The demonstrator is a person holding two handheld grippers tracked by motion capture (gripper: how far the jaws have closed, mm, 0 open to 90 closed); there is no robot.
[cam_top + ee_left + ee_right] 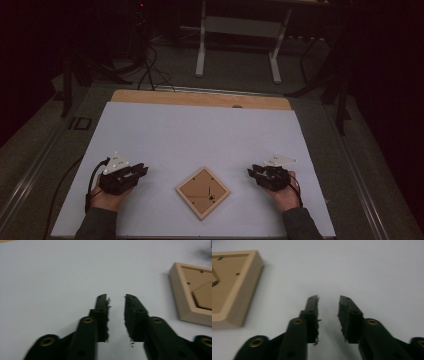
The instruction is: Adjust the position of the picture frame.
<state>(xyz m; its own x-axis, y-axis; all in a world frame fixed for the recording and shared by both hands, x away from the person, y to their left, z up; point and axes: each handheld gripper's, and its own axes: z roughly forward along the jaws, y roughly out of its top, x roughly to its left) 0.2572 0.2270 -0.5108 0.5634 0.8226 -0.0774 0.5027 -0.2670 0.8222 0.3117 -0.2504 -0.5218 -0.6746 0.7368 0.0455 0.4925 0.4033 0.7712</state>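
A square picture frame (203, 193) of pale wood lies flat on the white table (200, 135) — back side up, brown backing board showing — turned cornerwise like a diamond, near the front edge, nothing touching it.

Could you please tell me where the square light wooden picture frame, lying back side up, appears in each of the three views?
High view: the square light wooden picture frame lies low at centre, turned like a diamond, between both grippers.
Left gripper view: right edge, partly cut off.
Right gripper view: upper left corner, partly cut off.
Shared landmark: the white table sheet beneath it.
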